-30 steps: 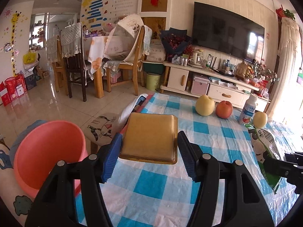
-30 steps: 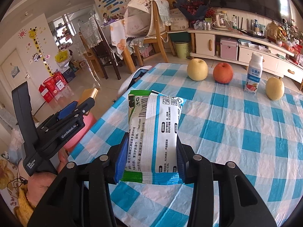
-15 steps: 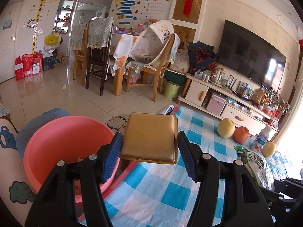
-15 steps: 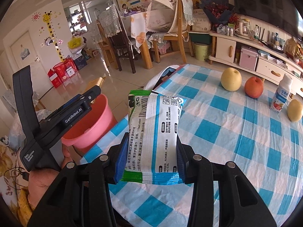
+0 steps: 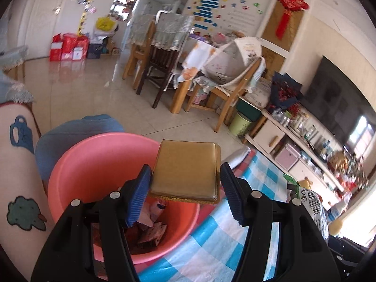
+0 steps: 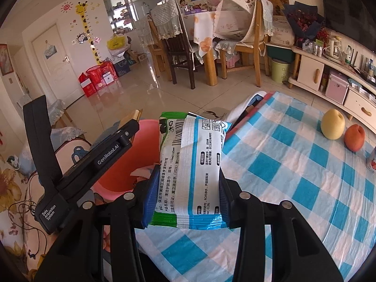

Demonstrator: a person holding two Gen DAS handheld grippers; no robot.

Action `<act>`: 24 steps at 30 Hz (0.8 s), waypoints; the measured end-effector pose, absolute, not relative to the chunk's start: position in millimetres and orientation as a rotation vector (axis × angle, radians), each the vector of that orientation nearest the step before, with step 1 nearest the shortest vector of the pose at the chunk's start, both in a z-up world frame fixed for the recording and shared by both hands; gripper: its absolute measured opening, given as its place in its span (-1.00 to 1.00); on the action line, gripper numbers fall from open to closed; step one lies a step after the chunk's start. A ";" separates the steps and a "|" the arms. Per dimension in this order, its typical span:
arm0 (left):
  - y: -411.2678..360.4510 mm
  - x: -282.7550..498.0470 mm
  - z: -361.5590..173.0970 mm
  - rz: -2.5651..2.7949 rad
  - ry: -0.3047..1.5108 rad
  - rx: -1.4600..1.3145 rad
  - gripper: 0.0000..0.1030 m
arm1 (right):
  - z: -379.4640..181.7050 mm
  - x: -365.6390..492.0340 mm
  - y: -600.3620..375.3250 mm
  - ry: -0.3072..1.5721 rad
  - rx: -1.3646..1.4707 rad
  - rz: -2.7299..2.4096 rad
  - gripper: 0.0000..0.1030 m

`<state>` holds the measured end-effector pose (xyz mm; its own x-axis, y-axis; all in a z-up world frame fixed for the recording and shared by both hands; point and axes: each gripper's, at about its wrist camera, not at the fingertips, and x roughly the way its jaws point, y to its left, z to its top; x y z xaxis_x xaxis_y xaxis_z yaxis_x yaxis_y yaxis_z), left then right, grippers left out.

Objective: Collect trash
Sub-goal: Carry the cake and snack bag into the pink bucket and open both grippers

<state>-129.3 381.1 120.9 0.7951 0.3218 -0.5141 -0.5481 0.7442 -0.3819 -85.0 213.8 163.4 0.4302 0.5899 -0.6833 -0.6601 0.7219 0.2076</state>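
Gold packet sits flat between the two blue pads of the left gripper, clenched at its side edges and held out over the rim of the pink bin. Its near edge hangs above the bin's opening; its right part reaches toward the checked tablecloth just beside the bin. Crumpled wrappers lie at the bottom of the bin, partly hidden behind the left pad.

Wet-wipe pack, white with blue and green ends, stands lengthwise between the pads of the right gripper, which is clenched on its lower half. The pack hovers over the tablecloth's edge, right of the bin. It covers much of the bin from the right wrist view, and the left gripper's black body crosses the bin's other side, with only the gold packet's tip showing. A pear and a red fruit rest on the cloth well beyond the pack.
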 end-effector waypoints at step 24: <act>463.2 -151.4 87.8 0.683 0.436 -0.832 0.50 | 137.9 -51.8 312.1 0.849 0.012 0.924 0.18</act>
<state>-151.4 463.2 87.8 0.7071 0.3777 -0.5978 -0.7013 0.4830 -0.5243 -51.8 312.1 137.9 0.3105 0.7042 -0.6385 -0.6955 0.6262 0.3525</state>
